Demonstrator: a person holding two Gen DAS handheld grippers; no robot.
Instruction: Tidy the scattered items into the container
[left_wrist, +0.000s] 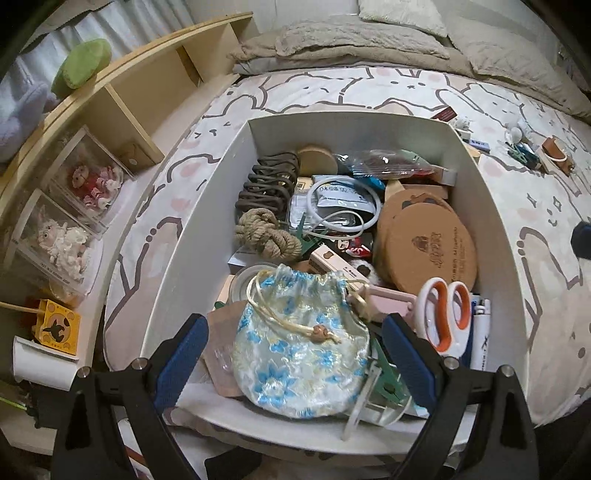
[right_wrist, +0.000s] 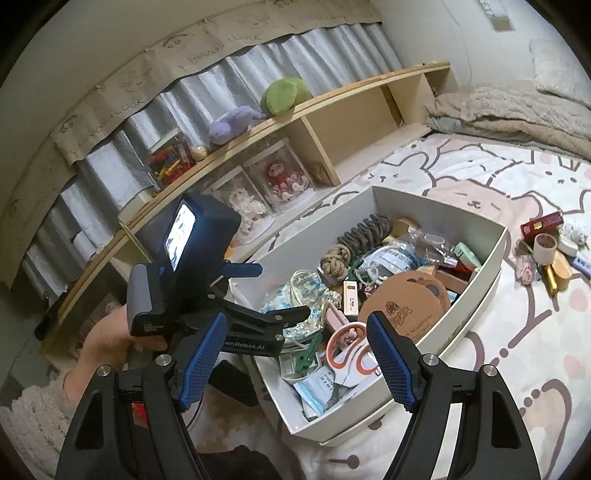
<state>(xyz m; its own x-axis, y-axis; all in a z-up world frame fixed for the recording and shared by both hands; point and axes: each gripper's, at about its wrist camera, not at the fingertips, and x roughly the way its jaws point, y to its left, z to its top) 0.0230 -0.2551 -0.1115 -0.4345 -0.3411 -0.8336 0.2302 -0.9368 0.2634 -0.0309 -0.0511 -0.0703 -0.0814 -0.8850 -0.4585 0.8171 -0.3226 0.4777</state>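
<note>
- Hovering over the near end of the white box (left_wrist: 207, 206), the left gripper (left_wrist: 295, 354) has its jaws apart around the blue-flowered drawstring pouch (left_wrist: 301, 350), not touching.
- Orange-handled scissors (left_wrist: 445, 314) lie at lower right, long axis running toward the frame's bottom, handles uppermost.
- The right gripper (right_wrist: 295, 354) is spread wide, empty.
- A red carton (right_wrist: 541, 224) lies outside, upper right.

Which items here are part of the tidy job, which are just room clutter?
Task items:
- white cardboard box, already holding the blue floral drawstring pouch and orange-handled scissors
- still loose on the bunny-print bedsheet: red rectangular packet, white tape roll, gold tube

Just lying about:
- green plush and purple plush on the wooden shelf
- beige blanket
</note>
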